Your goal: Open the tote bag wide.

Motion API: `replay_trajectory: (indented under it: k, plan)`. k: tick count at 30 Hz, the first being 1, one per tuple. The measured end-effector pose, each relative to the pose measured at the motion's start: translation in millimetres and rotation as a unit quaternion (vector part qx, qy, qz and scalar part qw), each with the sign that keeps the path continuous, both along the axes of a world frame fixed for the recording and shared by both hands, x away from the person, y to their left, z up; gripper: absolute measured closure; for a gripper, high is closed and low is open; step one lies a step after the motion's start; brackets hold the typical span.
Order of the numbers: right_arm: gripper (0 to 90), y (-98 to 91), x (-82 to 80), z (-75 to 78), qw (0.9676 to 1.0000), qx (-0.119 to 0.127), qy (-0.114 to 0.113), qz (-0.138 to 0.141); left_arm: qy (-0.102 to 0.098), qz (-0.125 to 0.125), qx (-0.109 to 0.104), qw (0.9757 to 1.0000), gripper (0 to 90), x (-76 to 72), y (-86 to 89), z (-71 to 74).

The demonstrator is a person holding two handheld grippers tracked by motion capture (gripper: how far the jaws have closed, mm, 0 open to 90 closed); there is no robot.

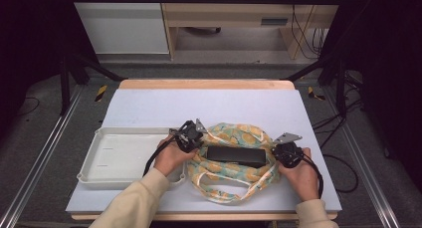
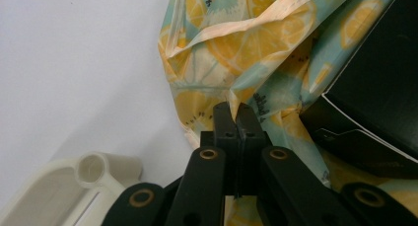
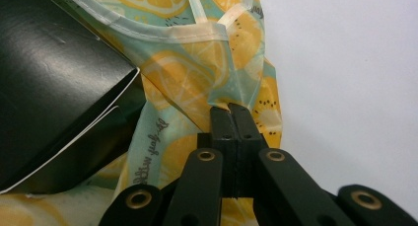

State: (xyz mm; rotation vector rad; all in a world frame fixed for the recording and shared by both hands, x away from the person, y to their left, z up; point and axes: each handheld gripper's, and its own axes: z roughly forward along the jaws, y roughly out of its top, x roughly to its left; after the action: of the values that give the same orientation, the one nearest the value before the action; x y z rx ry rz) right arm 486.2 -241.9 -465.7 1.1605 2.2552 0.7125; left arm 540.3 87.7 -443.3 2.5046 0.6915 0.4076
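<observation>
A lemon-print bag (image 1: pixel 234 163) in teal and yellow lies on the grey table top near the front, with a long black box (image 1: pixel 236 156) resting in its open mouth. My left gripper (image 1: pixel 190 138) is shut on the bag's left edge; in the left gripper view its jaws (image 2: pixel 236 110) pinch a fold of the bag (image 2: pixel 236 48) beside the black box (image 2: pixel 374 93). My right gripper (image 1: pixel 286 152) is shut on the bag's right edge; in the right gripper view its jaws (image 3: pixel 231 110) clamp the fabric (image 3: pixel 197 53) next to the box (image 3: pixel 49 83).
A shallow white tray (image 1: pixel 99 158) sits at the table's left, close to my left hand; its corner (image 2: pixel 93 169) shows in the left gripper view. The bag's handle loop (image 1: pixel 224 195) trails toward the front edge. Bare grey table top (image 1: pixel 209 106) stretches behind the bag.
</observation>
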Motion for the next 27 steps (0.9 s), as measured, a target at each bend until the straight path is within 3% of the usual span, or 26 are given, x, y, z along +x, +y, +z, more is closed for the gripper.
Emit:
replay_trajectory:
  k: [23, 27]
  plan:
    - [90.0, -1.8, 0.1, -3.8, 1.0, 0.0, 0.007, -0.002, 0.015, -0.006, 0.022, 0.9996, 90.0, 1.3, -3.2, -9.1]
    - [90.0, -2.3, -0.1, -3.9, 1.0, 0.0, 0.002, -0.002, 0.021, -0.001, 0.007, 0.9997, 90.0, 1.6, -1.4, -9.7]
